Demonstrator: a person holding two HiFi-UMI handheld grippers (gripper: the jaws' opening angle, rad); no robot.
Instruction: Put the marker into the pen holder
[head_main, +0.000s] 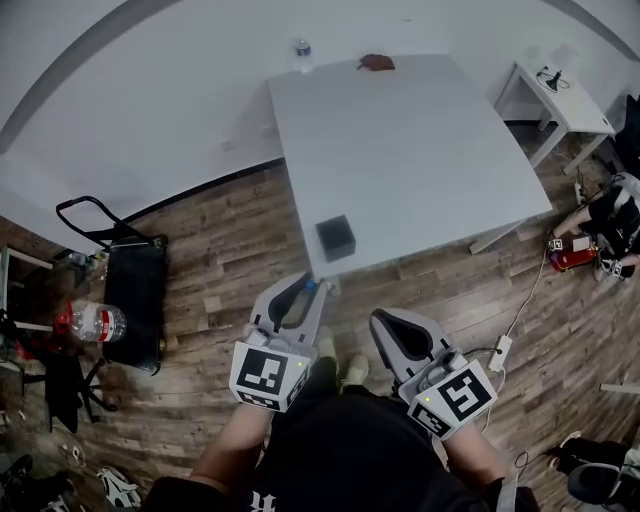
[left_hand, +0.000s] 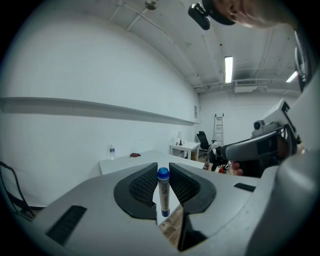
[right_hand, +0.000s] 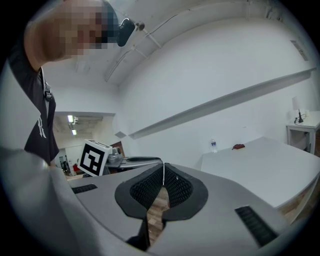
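Bare lab: white table (head_main: 420, 150), side desk (head_main: 562, 100), ladder (left_hand: 219, 129).

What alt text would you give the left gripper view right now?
The left gripper holds a white marker with a blue cap upright between its jaws. Beyond it stands a white table with a water bottle near its far edge, against a white wall.

Grey left hand-held gripper (head_main: 301, 290), black-and-white marker cube (head_main: 268, 375)

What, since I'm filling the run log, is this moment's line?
left gripper: shut on marker | right gripper: shut, empty | pen holder: on table
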